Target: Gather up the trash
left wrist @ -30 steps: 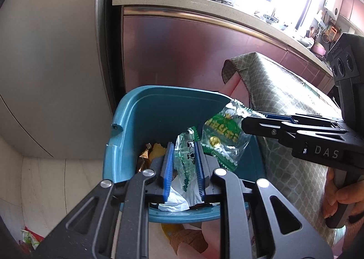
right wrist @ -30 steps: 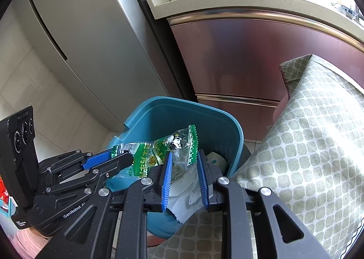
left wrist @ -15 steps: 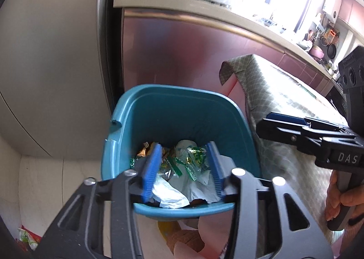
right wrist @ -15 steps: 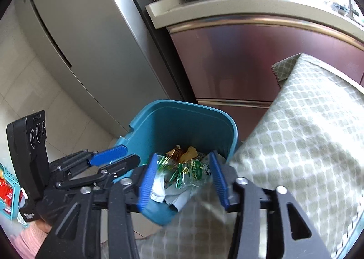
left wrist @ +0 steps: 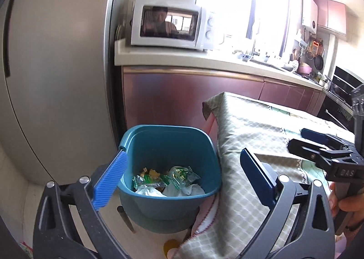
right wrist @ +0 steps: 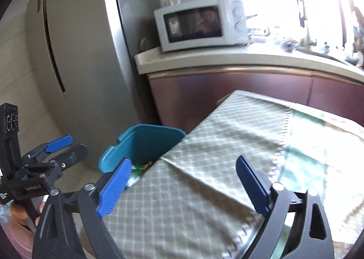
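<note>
Left wrist view: both tools, left tool [left wrist: 182, 172] and right tool [right wrist: 183, 187], are opening empty; their green wrappers [left wrist: 167, 178] now lie in the teal bin [left wrist: 168, 200].

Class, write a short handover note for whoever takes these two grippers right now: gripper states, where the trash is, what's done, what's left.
Left gripper: jaws opening, nothing between them.
Right gripper: jaws opening, empty, over the tablecloth.
Trash: green wrappers and white paper lie in the teal bin beside the table.
Done: those pieces are binned.
Left: look for remaining trash; none shows on the visible cloth.
</note>
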